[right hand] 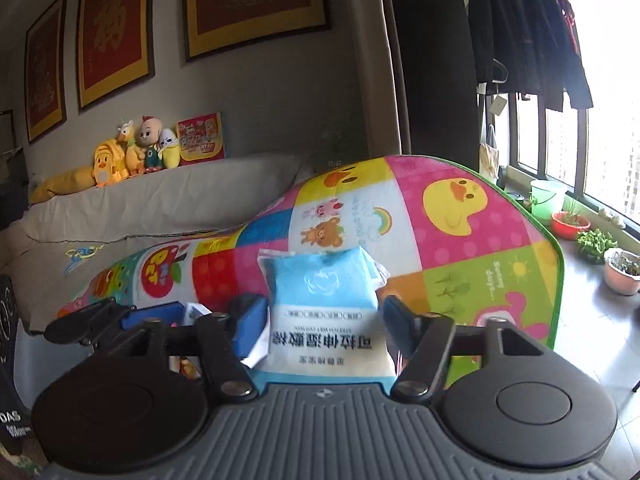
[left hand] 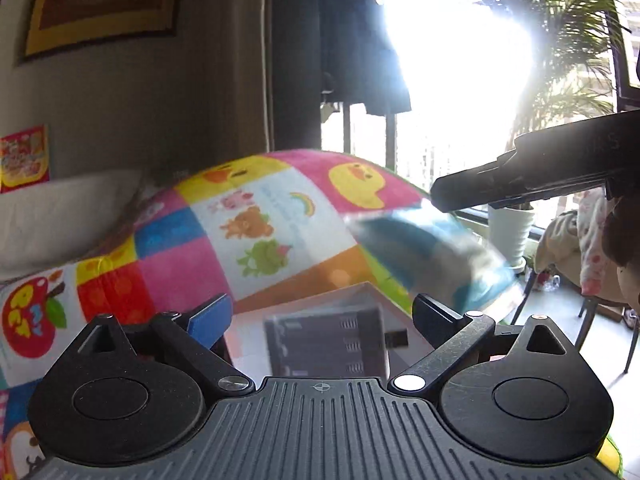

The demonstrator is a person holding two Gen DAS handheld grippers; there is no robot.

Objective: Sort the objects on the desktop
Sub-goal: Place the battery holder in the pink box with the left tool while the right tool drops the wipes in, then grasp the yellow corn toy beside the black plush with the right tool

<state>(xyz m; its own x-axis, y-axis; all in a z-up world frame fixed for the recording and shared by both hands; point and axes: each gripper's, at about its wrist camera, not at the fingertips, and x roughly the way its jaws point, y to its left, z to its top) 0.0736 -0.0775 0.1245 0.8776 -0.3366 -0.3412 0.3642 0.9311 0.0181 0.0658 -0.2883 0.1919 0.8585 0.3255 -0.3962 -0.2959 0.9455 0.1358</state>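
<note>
A blue and white packet of wet wipes (right hand: pixel 320 288) sits between the blue pads of my right gripper (right hand: pixel 324 316), which is shut on its sides and holds it above the colourful play mat (right hand: pixel 460 240). In the left wrist view the same packet (left hand: pixel 432 256) hangs blurred under a black finger (left hand: pixel 520 176) of the right gripper. My left gripper (left hand: pixel 320 320) stands open with nothing between its fingers. Beyond and below it lies a black battery holder (left hand: pixel 328 344) in a white box (left hand: pixel 360 292). The left gripper also shows at the lower left of the right wrist view (right hand: pixel 120 320).
The mat covers a raised surface that ends at a green edge (right hand: pixel 558 280) on the right. A grey sofa (right hand: pixel 160 200) with plush toys (right hand: pixel 136 152) runs behind. Plant pots (right hand: pixel 620 276) line the floor by the window. A chair with clothes (left hand: pixel 580 240) stands at the right.
</note>
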